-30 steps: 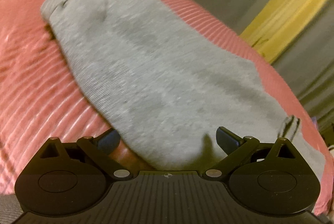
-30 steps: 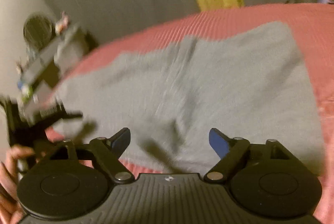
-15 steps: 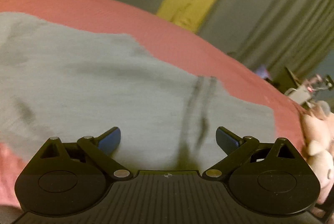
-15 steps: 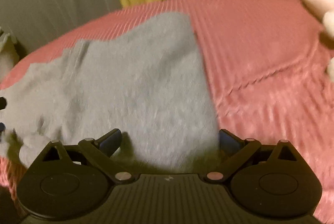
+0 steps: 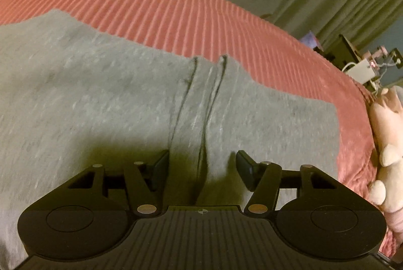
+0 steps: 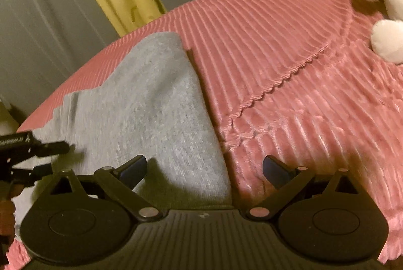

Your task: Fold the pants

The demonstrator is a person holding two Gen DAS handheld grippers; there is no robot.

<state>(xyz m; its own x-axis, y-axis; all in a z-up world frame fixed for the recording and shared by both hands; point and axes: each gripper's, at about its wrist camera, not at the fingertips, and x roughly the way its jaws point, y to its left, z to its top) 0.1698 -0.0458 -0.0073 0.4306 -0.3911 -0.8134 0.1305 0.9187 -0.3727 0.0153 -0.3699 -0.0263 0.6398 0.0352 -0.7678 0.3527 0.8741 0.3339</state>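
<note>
Lying flat on the pink bedspread (image 5: 176, 8), the grey pants (image 5: 100, 98) are approached for a fold. The left gripper (image 5: 201, 166), whose jaws have just been closing, is half-open astride a seam; the right gripper (image 6: 204, 169) is held wide over the cloth's edge, nothing gripped.

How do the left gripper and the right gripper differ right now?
The left gripper stands narrower, its jaws having just been closing around a raised fold in the grey pants; the right gripper is wide open. The left sits wholly over the pants; the right straddles their edge, one finger over the pink ribbed blanket. Neither pinches cloth yet.
</note>
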